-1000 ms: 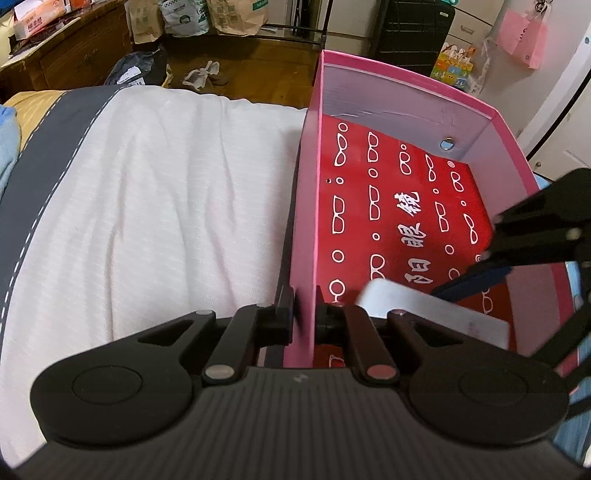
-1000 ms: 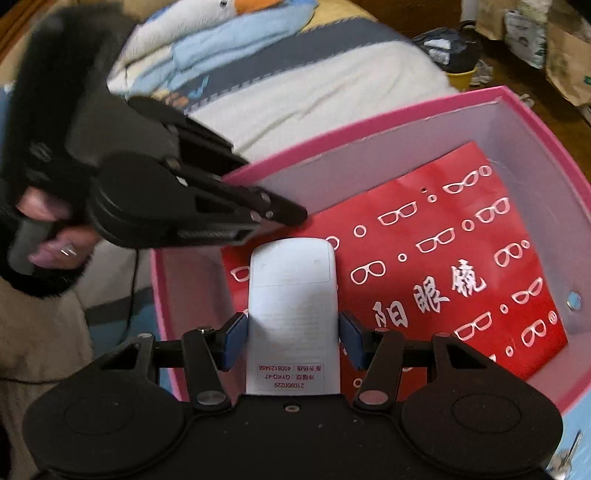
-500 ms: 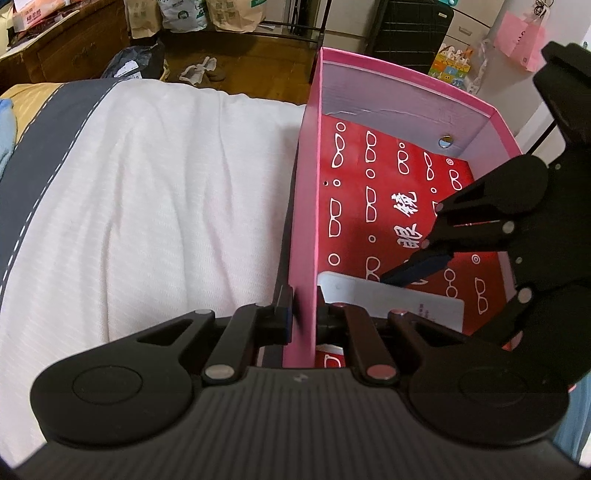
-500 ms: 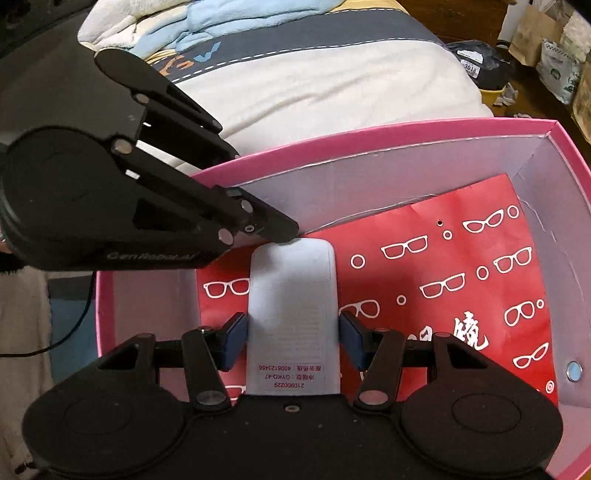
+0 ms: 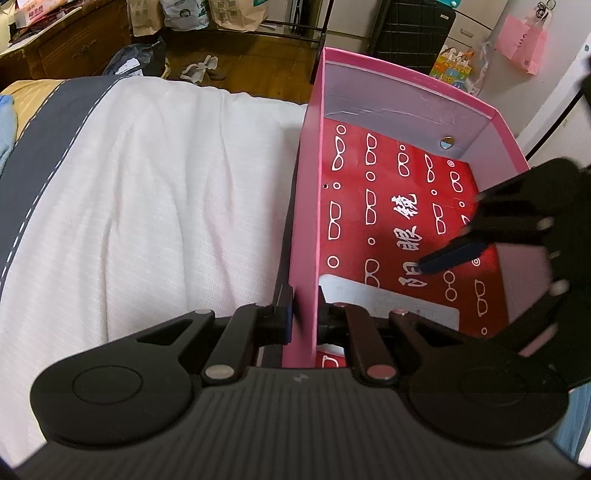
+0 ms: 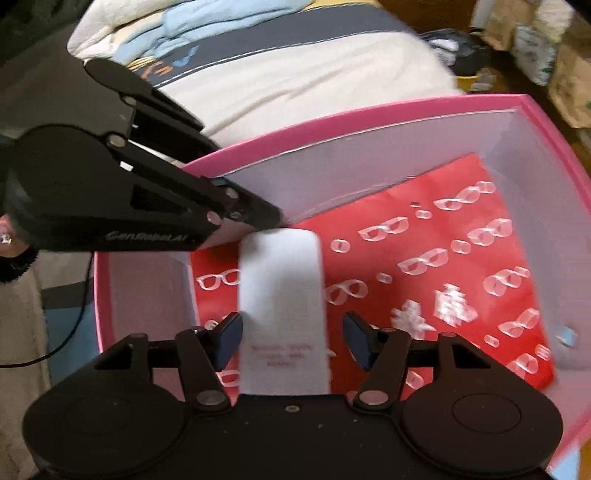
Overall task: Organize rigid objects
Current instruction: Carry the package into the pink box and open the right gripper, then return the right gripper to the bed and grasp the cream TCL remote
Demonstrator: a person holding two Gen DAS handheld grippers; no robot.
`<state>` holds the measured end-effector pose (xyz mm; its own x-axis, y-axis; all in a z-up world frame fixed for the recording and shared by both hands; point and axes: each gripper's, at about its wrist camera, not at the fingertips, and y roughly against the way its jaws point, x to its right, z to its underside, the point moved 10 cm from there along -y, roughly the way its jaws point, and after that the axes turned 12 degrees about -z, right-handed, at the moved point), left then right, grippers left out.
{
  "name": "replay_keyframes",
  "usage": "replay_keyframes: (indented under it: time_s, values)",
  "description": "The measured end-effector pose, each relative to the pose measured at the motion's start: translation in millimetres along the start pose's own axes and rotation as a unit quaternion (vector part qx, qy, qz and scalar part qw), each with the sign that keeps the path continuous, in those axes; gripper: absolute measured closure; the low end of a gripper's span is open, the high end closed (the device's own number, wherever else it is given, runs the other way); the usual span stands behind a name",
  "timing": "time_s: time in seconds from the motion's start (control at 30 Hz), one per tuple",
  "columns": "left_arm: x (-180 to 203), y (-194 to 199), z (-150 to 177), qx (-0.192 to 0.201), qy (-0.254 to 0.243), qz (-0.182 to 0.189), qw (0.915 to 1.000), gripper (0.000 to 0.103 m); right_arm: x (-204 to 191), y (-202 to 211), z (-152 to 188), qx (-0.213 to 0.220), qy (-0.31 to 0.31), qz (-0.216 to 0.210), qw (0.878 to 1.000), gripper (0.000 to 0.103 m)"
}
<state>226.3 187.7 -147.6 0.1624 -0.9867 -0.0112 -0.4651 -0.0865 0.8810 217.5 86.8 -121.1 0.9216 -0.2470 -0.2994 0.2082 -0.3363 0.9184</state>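
Observation:
A pink box (image 5: 306, 221) stands on the bed, lined with red paper (image 5: 388, 192) printed with white glasses. My left gripper (image 5: 304, 317) is shut on the box's left wall, one finger outside and one inside. A flat white device (image 5: 388, 306) with a small label lies on the red paper in the near corner. In the right wrist view that white device (image 6: 282, 295) sits between the blue pads of my right gripper (image 6: 291, 339), whose jaws are opening, with a gap showing at the right pad. The left gripper (image 6: 266, 218) reaches in from the left.
A white bedspread (image 5: 147, 203) with a grey border lies left of the box. A small round metal piece (image 5: 448, 142) sits in the box's far corner. Bags and shoes lie on the wooden floor (image 5: 258, 51) beyond. Blue clothing (image 6: 221, 22) is piled on the bed.
My right gripper's jaws have spread and come off the white device, which now rests on the red paper. The left gripper stays clamped on the box wall.

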Motion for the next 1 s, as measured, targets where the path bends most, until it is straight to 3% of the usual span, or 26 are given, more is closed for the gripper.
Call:
replay_keyframes:
  time_s: [0.27, 0.63, 0.8, 1.0]
  values:
    - [0, 0, 0, -0.009, 0.006, -0.004, 0.9999, 0.095, 11, 70, 26, 0.033, -0.057, 0.051, 0.997, 0.038]
    - [1, 0, 0, -0.014, 0.004, -0.016, 0.9998, 0.095, -3, 133, 65, 0.106, -0.11, 0.048, 0.987, 0.037]
    - [1, 1, 1, -0.017, 0.007, -0.019, 0.9996, 0.095, -10, 148, 94, 0.143, -0.177, 0.019, 0.974, 0.031]
    - [2, 1, 1, -0.015, 0.002, -0.037, 0.9992, 0.095, 5, 146, 149, 0.155, -0.273, 0.031, 0.949, 0.029]
